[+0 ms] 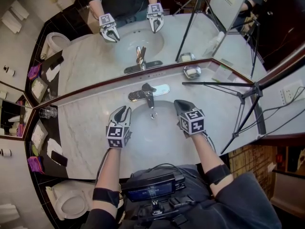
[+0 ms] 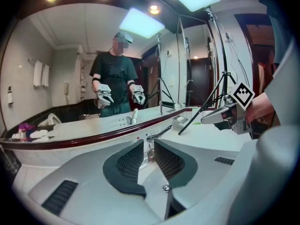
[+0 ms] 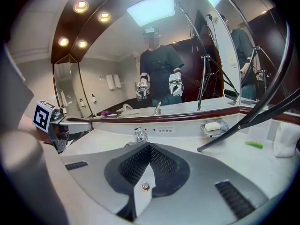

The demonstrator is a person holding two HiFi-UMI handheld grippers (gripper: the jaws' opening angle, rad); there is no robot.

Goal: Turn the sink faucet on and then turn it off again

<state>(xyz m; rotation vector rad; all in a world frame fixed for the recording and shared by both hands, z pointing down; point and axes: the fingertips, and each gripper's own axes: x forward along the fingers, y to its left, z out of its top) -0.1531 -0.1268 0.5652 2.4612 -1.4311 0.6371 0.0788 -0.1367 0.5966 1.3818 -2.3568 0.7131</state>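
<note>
A chrome faucet (image 1: 147,93) with a single lever stands at the back of the white sink basin (image 1: 159,137), below the mirror. My left gripper (image 1: 123,112) hovers at the basin's left rim, short of the faucet, its jaws a little apart and empty. In the left gripper view the faucet (image 2: 157,134) shows through the gap of that gripper (image 2: 148,146). My right gripper (image 1: 178,104) hangs at the basin's right rim, shut with nothing in it. In the right gripper view the closed tips of that gripper (image 3: 149,146) point just right of the faucet (image 3: 139,135).
A black tripod (image 1: 243,97) leans over the counter's right side. A soap dish (image 1: 192,71) with a white bar sits right of the faucet, by the mirror. A glass (image 1: 47,112) stands at the counter's far left. A toilet (image 1: 71,204) is down at the left.
</note>
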